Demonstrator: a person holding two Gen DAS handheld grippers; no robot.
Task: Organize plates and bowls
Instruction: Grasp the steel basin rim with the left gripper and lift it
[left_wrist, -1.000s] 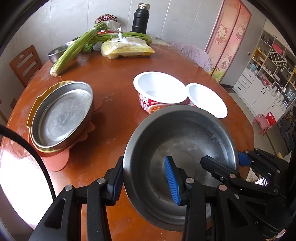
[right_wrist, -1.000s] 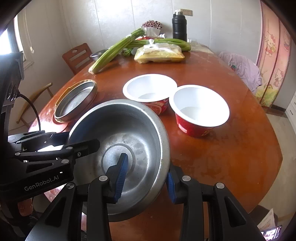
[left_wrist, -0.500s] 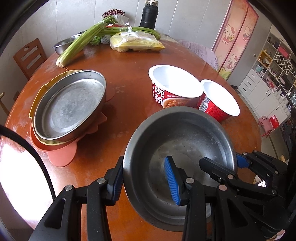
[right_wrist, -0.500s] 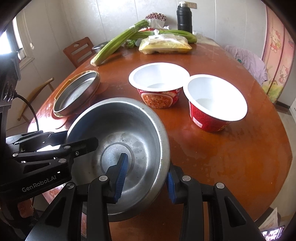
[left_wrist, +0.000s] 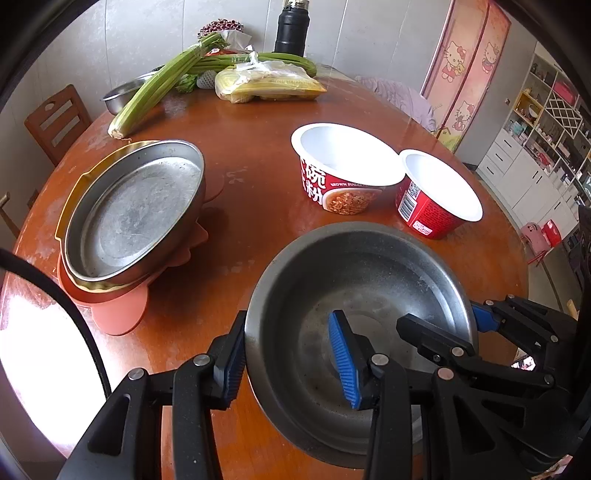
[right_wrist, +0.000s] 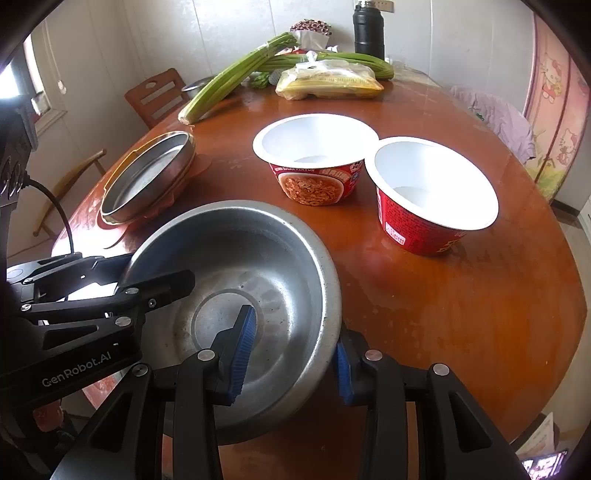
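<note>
A large steel bowl (left_wrist: 369, 280) (right_wrist: 240, 251) hangs low over the near part of the brown round table (left_wrist: 258, 155), held from both sides. My left gripper (left_wrist: 286, 328) is shut on its left rim, one blue pad inside and one outside. My right gripper (right_wrist: 293, 332) grips the right rim the same way. Each gripper shows in the other's view: right gripper (left_wrist: 443, 321), left gripper (right_wrist: 155, 269). Two empty red paper bowls (left_wrist: 343, 158) (left_wrist: 439, 184) stand just beyond. At the left, a steel plate (left_wrist: 136, 206) is stacked on a yellow plate.
The plate stack rests on a pink mat (left_wrist: 118, 314). Celery (left_wrist: 162, 85), a bag of corn (left_wrist: 266, 85), a small steel basin (left_wrist: 122, 92) and a black flask (left_wrist: 291, 29) crowd the far side. A wooden chair (left_wrist: 55, 122) stands at the left, shelving at the right.
The steel bowl, held by both grippers, has sunk slightly and drawn back from the paper bowls, which it no longer overlaps. Both grips are unchanged.
</note>
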